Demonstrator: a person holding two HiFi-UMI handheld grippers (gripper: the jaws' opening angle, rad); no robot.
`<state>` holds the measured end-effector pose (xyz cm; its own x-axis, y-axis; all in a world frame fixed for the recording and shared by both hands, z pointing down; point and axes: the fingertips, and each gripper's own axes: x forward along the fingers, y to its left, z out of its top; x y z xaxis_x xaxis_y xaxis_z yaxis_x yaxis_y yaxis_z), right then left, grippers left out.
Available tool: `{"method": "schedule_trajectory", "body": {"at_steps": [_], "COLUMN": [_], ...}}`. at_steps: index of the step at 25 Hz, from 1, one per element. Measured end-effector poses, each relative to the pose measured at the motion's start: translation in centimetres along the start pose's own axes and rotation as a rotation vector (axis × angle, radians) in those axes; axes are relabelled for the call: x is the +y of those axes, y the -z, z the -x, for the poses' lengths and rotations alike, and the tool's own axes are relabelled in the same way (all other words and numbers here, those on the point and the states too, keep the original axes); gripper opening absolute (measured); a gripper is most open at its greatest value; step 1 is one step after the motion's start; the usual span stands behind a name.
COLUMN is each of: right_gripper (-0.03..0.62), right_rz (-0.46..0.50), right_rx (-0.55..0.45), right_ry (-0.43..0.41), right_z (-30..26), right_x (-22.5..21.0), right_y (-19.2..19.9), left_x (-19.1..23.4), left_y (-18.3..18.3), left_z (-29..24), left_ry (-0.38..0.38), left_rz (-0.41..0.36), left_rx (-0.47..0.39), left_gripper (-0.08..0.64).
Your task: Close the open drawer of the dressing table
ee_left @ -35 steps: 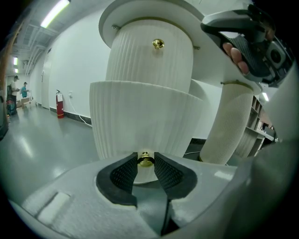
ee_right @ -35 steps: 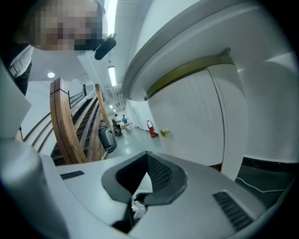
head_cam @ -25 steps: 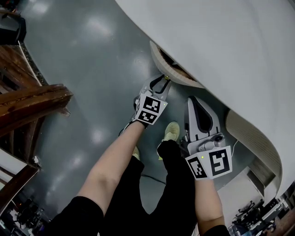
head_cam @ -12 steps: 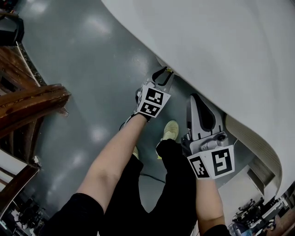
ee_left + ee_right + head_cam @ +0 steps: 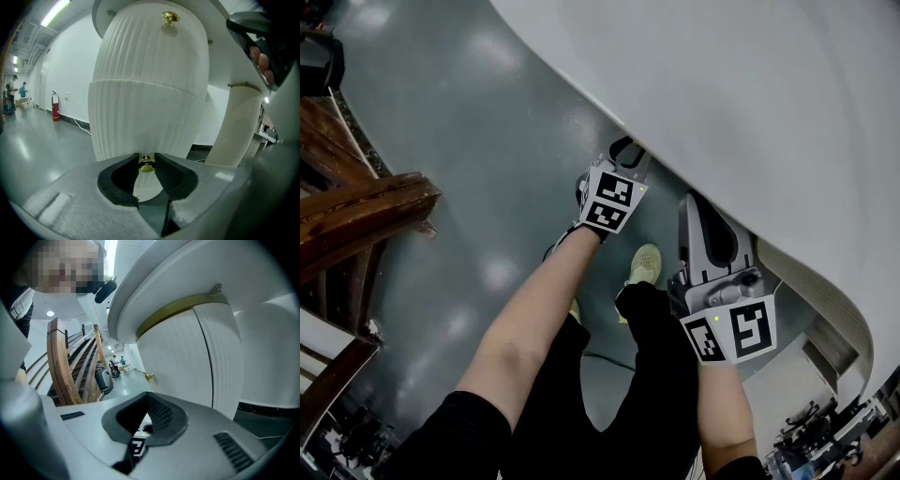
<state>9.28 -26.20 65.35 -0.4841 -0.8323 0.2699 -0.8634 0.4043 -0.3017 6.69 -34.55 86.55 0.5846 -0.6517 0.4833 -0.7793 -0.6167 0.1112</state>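
The white dressing table top (image 5: 750, 112) fills the upper right of the head view. Below it, the left gripper view shows two ribbed white drawer fronts: the upper one carries a gold knob (image 5: 170, 18), and the lower drawer (image 5: 140, 122) has its own gold knob (image 5: 146, 165). My left gripper (image 5: 146, 161) is shut on that lower knob, with a pad on each side of it. In the head view the left gripper (image 5: 630, 150) reaches under the table's edge, which hides the drawer. My right gripper (image 5: 694, 199) hangs beside it, shut and holding nothing (image 5: 146, 397).
A ribbed white table leg (image 5: 236, 126) stands to the right of the drawers. A wooden stair railing (image 5: 356, 216) rises at the left. The person's legs and yellow shoes (image 5: 647, 265) are on the grey floor below. People (image 5: 21, 89) and a fire extinguisher (image 5: 56, 105) are far off.
My left gripper has moved toward the table and further under its edge. The open drawer's wooden inside, seen a second ago, no longer shows. The right gripper has stayed put.
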Motion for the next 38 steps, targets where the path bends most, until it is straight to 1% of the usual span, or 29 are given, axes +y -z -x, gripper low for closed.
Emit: {"method": "schedule_trajectory", "body": {"at_steps": [6, 11, 15, 16, 18, 24, 27, 32, 35, 38], "right_gripper": [0.014, 0.014, 0.014, 0.014, 0.014, 0.014, 0.014, 0.014, 0.014, 0.014], "right_rz": [0.0, 0.001, 0.002, 0.0, -0.008, -0.04, -0.051, -0.052, -0.05, -0.048], "right_rx": [0.0, 0.005, 0.018, 0.021, 0.031, 0.049, 0.055, 0.059, 0.053, 0.045], "right_ry": [0.001, 0.001, -0.003, -0.004, -0.003, 0.006, 0.008, 0.019, 0.032, 0.046], "right_z": [0.1, 0.0, 0.2, 0.4, 0.7, 2.0, 2.9, 4.8, 6.4, 7.9], "right_x": [-0.2, -0.2, 0.0, 0.1, 0.4, 2.3, 4.0, 6.4, 7.4, 8.6], "right_y": [0.1, 0.5, 0.2, 0.1, -0.1, -2.0, -3.3, -6.4, -8.5, -10.5], "left_x": [0.0, 0.3, 0.0, -0.1, -0.5, -2.0, -2.9, -4.4, -5.7, -6.7], "left_y": [-0.1, -0.1, -0.4, -0.4, -0.4, -2.1, -3.9, -8.8, -12.3, -16.0], "left_z": [-0.3, -0.6, -0.5, -0.3, 0.4, 4.6, 7.7, 13.5, 17.1, 20.6], "left_ry": [0.003, 0.009, 0.026, 0.031, 0.041, 0.079, 0.098, 0.115, 0.121, 0.123], "left_rz": [0.008, -0.001, 0.015, 0.021, 0.033, 0.038, 0.048, 0.073, 0.085, 0.094], "left_rx": [-0.007, -0.01, -0.001, 0.0, 0.011, 0.035, 0.031, -0.007, -0.036, -0.069], "left_gripper": [0.1, 0.101, 0.103, 0.109, 0.144, 0.144, 0.112, 0.041, 0.018, 0.011]}}
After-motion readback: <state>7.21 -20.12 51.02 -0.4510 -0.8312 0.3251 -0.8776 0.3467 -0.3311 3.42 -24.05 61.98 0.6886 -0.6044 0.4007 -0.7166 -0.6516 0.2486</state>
